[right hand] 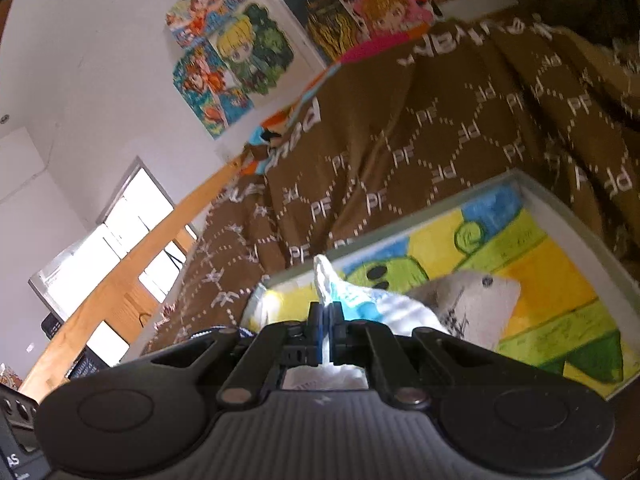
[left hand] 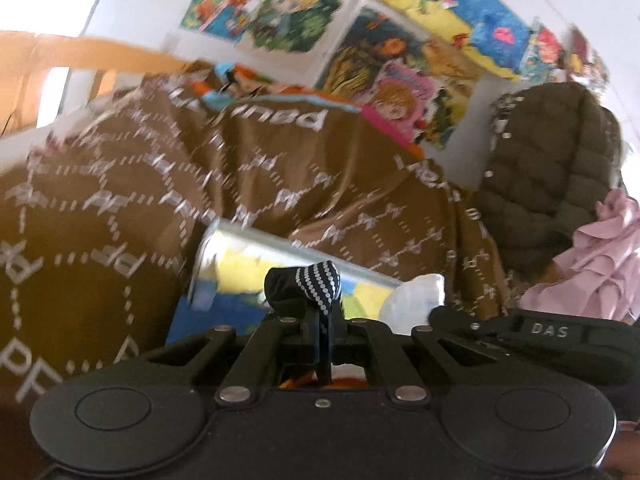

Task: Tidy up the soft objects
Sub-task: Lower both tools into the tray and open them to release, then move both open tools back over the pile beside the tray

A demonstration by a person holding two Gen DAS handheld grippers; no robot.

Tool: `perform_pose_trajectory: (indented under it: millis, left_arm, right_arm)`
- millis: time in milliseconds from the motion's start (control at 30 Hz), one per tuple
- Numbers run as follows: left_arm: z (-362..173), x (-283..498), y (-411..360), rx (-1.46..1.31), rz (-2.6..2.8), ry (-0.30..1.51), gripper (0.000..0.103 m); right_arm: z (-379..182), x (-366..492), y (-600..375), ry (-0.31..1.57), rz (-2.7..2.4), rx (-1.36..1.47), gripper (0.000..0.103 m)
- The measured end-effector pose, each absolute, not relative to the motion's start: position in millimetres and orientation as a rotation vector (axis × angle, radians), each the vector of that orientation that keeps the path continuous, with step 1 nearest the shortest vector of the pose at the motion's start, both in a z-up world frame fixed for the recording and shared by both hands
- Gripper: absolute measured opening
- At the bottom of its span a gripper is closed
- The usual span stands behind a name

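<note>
Black dotted sock (left hand: 310, 286) pinched in left gripper (left hand: 320, 320), white sock (right hand: 352, 300) clamped in right gripper (right hand: 328, 316)

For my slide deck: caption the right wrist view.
Right gripper shut on a white-and-blue sock, above a painted tray on a brown blanket.

My left gripper (left hand: 320, 320) was black and pinched a black sock (left hand: 304, 286) bearing a band of white dots. My right gripper (right hand: 326, 320), black with blue pads, clamped a white cloth (right hand: 352, 300) marked light blue. At 12 o'clock lay a brown blanket (left hand: 120, 208) patterned with white dashed hexagons and "PF" letters. The tray (right hand: 552, 204) was pale grey, its floor (right hand: 520, 260) painted yellow, green and blue. At 2 o'clock from my left gripper were an olive quilted jacket (left hand: 552, 168) and pink fabric (left hand: 600, 264).
</note>
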State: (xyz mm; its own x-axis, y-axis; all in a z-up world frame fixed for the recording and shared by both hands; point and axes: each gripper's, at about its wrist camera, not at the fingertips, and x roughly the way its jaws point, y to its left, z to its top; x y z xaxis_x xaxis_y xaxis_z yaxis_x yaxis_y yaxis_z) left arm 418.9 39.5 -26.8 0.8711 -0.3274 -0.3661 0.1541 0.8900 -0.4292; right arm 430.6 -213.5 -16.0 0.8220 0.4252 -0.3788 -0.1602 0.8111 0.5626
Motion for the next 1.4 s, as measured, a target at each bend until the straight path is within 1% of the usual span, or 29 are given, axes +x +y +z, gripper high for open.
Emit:
perform_pose_trajectory:
  millis: [100, 167, 233, 267, 300, 367, 400, 433, 467, 533, 567, 600, 633, 667, 733, 767, 833, 867, 933, 1000, 1133, 1200, 1333, 1400]
  left_arm:
    - [-38.1, 421.3, 46.1, -0.447, -0.225, 0.479, 0.003]
    - [-40.9, 423.6, 47.3, -0.447, -0.207, 0.508, 0.003]
    - [-41.6, 424.9, 46.3, -0.436, -0.198, 0.538, 0.004]
    - [-41.5, 425.6, 45.3, -0.427, -0.194, 0.553, 0.005]
    - [-41.3, 426.1, 43.9, -0.42, -0.192, 0.567, 0.011]
    - [-41.0, 426.0, 40.7, -0.405, -0.186, 0.587, 0.014]
    - [-40.4, 425.1, 39.0, -0.397, -0.183, 0.591, 0.017]
    - [-40.0, 424.2, 37.8, -0.391, -0.181, 0.596, 0.019]
    - [-39.5, 422.9, 36.6, -0.385, -0.179, 0.599, 0.022]
    - [-38.0, 419.4, 35.0, -0.377, -0.17, 0.605, 0.04]
    - [-37.0, 416.8, 35.0, -0.377, -0.162, 0.602, 0.045]
    - [-35.3, 413.4, 35.3, -0.38, -0.154, 0.596, 0.054]
    - [-33.6, 409.5, 36.6, -0.386, -0.145, 0.586, 0.06]
    - [-31.6, 406.6, 37.6, -0.39, -0.14, 0.579, 0.062]
    - [-26.4, 400.7, 39.7, -0.393, -0.134, 0.571, 0.067]
    - [-23.0, 397.0, 40.6, -0.39, -0.131, 0.566, 0.069]
    - [-14.6, 388.5, 42.0, -0.378, -0.126, 0.544, 0.075]
    - [-9.8, 384.4, 42.4, -0.371, -0.126, 0.535, 0.076]
    - [0.4, 375.3, 42.9, -0.359, -0.122, 0.515, 0.083]
    - [13.4, 363.2, 43.5, -0.35, -0.126, 0.487, 0.085]
    - [40.0, 338.3, 41.1, -0.325, -0.135, 0.422, 0.094]
    - [52.8, 323.7, 39.6, -0.319, -0.139, 0.387, 0.096]
    - [73.6, 293.6, 36.3, -0.296, -0.143, 0.325, 0.101]
    - [81.7, 276.8, 33.9, -0.269, -0.131, 0.283, 0.102]
  right_arm:
    - [-22.3, 433.6, -211.8, 0.556, 0.334, 0.546, 0.004]
    - [-26.5, 435.5, -211.6, 0.584, 0.337, 0.556, 0.008]
    - [-30.4, 436.9, -211.3, 0.6, 0.336, 0.562, 0.015]
    - [-31.7, 437.5, -211.0, 0.607, 0.337, 0.56, 0.016]
    - [-32.4, 437.3, -210.8, 0.614, 0.338, 0.559, 0.018]
    - [-33.8, 437.1, -210.1, 0.624, 0.34, 0.558, 0.021]
    - [-33.4, 435.8, -209.8, 0.625, 0.342, 0.554, 0.025]
    - [-32.2, 434.2, -209.3, 0.627, 0.344, 0.548, 0.033]
    - [-30.9, 431.7, -209.3, 0.624, 0.348, 0.539, 0.037]
    - [-27.1, 425.6, -209.3, 0.613, 0.345, 0.513, 0.049]
    - [-25.2, 422.9, -209.9, 0.609, 0.344, 0.507, 0.051]
    - [-22.3, 420.1, -210.9, 0.604, 0.344, 0.504, 0.056]
    - [-19.7, 417.4, -212.0, 0.6, 0.342, 0.5, 0.061]
    - [-16.7, 414.0, -213.3, 0.592, 0.337, 0.494, 0.063]
    - [-10.4, 408.1, -215.9, 0.578, 0.332, 0.483, 0.073]
    - [-6.7, 404.2, -217.3, 0.568, 0.33, 0.479, 0.076]
    - [1.5, 396.5, -220.3, 0.548, 0.326, 0.471, 0.085]
    - [6.4, 391.7, -221.5, 0.533, 0.327, 0.464, 0.087]
    - [18.2, 381.8, -223.8, 0.501, 0.331, 0.442, 0.09]
    - [30.9, 370.3, -224.6, 0.473, 0.336, 0.416, 0.093]
    - [56.0, 339.0, -223.8, 0.401, 0.332, 0.353, 0.1]
    - [67.0, 322.1, -222.3, 0.363, 0.328, 0.31, 0.103]
    - [83.6, 291.7, -218.8, 0.299, 0.322, 0.267, 0.103]
    - [87.7, 277.9, -220.3, 0.283, 0.31, 0.284, 0.103]
